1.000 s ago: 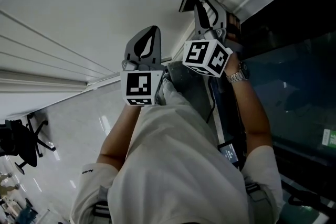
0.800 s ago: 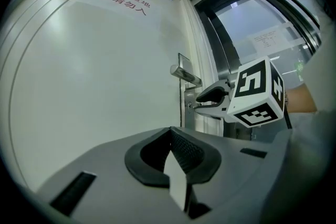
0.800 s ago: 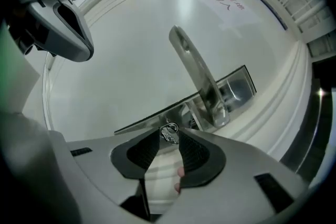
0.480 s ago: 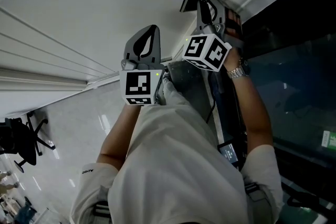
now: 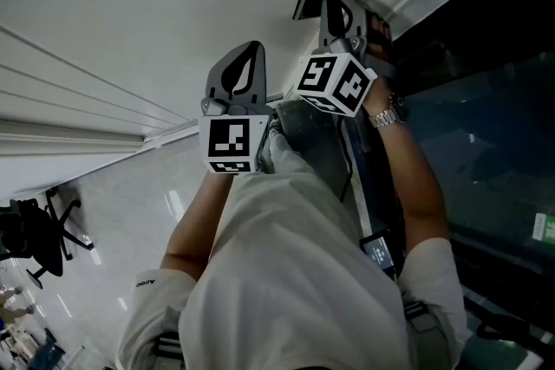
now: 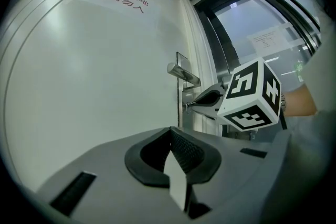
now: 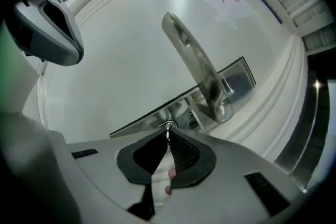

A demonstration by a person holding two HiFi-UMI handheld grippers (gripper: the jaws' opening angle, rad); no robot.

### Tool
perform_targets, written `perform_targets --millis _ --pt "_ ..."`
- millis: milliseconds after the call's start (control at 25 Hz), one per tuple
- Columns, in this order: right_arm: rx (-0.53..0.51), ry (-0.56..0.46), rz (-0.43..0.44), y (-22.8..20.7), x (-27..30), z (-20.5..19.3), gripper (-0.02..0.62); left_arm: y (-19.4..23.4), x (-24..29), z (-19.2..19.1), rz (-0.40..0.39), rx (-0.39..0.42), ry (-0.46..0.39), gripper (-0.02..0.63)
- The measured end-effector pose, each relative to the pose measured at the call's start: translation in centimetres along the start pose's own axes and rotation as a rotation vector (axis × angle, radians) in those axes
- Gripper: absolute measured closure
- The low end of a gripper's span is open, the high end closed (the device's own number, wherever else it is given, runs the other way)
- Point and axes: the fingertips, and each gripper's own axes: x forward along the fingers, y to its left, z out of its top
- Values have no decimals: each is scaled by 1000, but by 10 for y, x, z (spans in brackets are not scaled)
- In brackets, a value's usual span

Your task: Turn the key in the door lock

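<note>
closing on the key

my left claw (image 6: 171, 136) is shut on nothing, held back from the white door (image 6: 94, 71). my right claw (image 7: 168, 136) is closing, tips pinching the key (image 7: 168, 126) in the lock plate (image 7: 149, 117) below the handle (image 7: 197, 68).

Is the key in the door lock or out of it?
In. The right gripper view shows the key seated in the lock plate, with the right gripper closing its jaws on it.

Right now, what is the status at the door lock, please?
Left gripper shut, empty, held back. Right gripper jaws closing on the key in the lock. Nothing blocks it.
</note>
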Motion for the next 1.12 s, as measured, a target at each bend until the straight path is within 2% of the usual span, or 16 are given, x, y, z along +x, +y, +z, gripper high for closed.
perform_targets --millis 280,520,1120 --pt "125 8 21 -1 1 0 580 1 2 -1 0 -2 0 597" --pt "285 16 55 -4 0 1 581 0 3 0 -8 3 2 597" --pt "994 20 234 -9 4 -6 583 -2 5 0 -11 2 1 597"
